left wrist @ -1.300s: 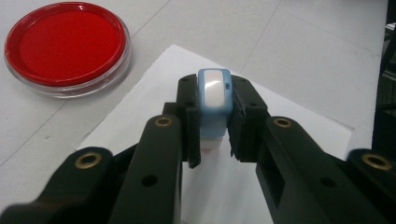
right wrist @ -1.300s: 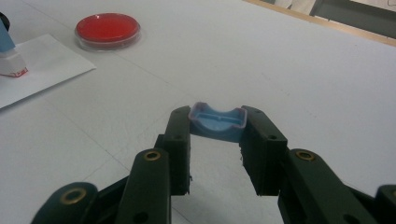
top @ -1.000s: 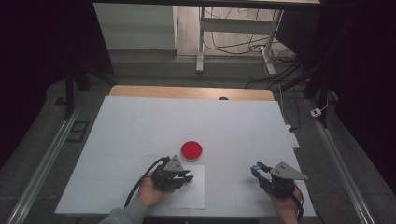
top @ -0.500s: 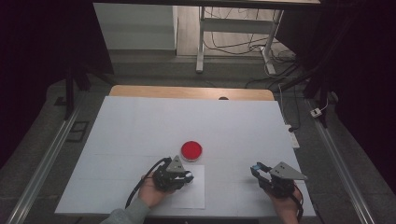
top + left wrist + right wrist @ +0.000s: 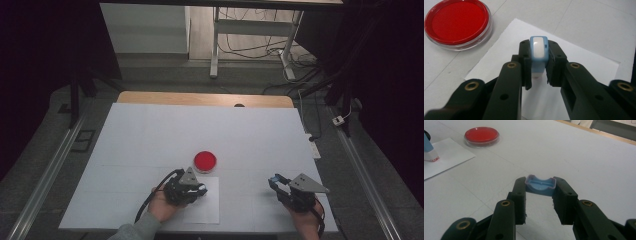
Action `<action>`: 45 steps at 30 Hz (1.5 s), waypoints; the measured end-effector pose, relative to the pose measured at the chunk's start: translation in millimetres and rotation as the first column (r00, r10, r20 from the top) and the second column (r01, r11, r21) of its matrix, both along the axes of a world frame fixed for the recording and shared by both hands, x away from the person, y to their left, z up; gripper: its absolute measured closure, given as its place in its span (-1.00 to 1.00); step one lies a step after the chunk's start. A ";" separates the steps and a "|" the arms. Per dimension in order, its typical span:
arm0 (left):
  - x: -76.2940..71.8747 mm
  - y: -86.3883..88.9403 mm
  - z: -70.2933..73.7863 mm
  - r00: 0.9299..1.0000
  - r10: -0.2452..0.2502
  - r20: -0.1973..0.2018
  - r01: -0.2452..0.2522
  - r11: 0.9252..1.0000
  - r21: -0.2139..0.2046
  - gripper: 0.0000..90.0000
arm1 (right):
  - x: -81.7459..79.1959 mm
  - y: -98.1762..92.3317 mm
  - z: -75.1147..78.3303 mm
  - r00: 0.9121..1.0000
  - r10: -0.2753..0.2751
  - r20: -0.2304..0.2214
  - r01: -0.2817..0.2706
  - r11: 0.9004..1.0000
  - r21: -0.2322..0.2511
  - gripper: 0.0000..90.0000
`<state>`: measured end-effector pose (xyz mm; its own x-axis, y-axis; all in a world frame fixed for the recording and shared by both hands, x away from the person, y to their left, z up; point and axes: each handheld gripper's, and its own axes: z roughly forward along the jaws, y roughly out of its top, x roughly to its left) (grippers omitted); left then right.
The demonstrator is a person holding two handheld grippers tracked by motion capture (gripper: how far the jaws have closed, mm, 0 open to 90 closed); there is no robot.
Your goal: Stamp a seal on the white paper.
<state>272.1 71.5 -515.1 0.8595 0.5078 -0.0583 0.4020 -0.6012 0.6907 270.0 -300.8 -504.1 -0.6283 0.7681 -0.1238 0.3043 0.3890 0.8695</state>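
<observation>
A: So, how many of each thing are on the desk?

B: One red ink pad in a clear round dish, one white sheet of paper, one blue stamp and one blue cap. There are also two claws, one in each of the person's hands.

A: Where does the stamp sit?

B: The left claw is clamped on it, jaws tight against its sides. The left gripper view shows it upright over the paper, with its white top facing the camera; whether its base touches the sheet cannot be told. The ink pad lies just beyond the paper's far edge.

A: And the other claw?

B: The right claw grips the blue cap between its jaw tips, hollow side up, low over the bare desk and well apart from the paper.

A: Any writing or labels?

B: None that can be read.

A: What has changed from a second ago?

B: Very little. Both hands sit in nearly the same places, and the pad has not moved.
</observation>
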 end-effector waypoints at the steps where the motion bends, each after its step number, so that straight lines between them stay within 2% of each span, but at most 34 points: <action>1: 0.2 0.1 0.0 1.000 -0.001 -0.001 0.001 1.000 -0.001 0.70 | 0.0 0.0 0.0 1.000 0.000 0.000 0.000 1.000 0.000 0.43; 23: -0.8 -0.2 0.2 1.000 -0.001 0.006 0.001 1.000 0.010 0.70 | 0.1 -0.1 -0.2 1.000 0.000 -0.002 0.000 1.000 0.003 0.43; 36: -1.9 0.6 -0.6 1.000 0.006 0.011 -0.006 1.000 -0.004 0.69 | 0.2 -0.2 -0.3 1.000 0.000 -0.002 0.000 1.000 0.003 0.43; 39: -0.3 3.8 1.9 1.000 0.011 0.001 -0.011 0.999 -0.037 0.69 | 0.3 -0.1 -0.3 1.000 0.000 -0.001 0.000 1.000 0.006 0.43; 41: 2.0 7.8 4.5 0.999 0.026 -0.020 -0.028 0.998 -0.064 0.69 | 0.2 -0.4 -0.2 1.000 0.000 0.000 0.000 1.000 0.007 0.43; 45: 4.1 14.0 8.7 0.998 0.028 -0.050 -0.035 0.989 -0.140 0.69 | 0.6 -1.0 -0.2 1.000 -0.001 -0.003 0.001 1.000 0.007 0.43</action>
<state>276.2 85.5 -506.4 0.8377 0.5183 -0.1722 0.4540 -0.4856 0.7470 270.6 -301.8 -504.3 -0.6278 0.7695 -0.1170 0.3071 0.3830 0.8712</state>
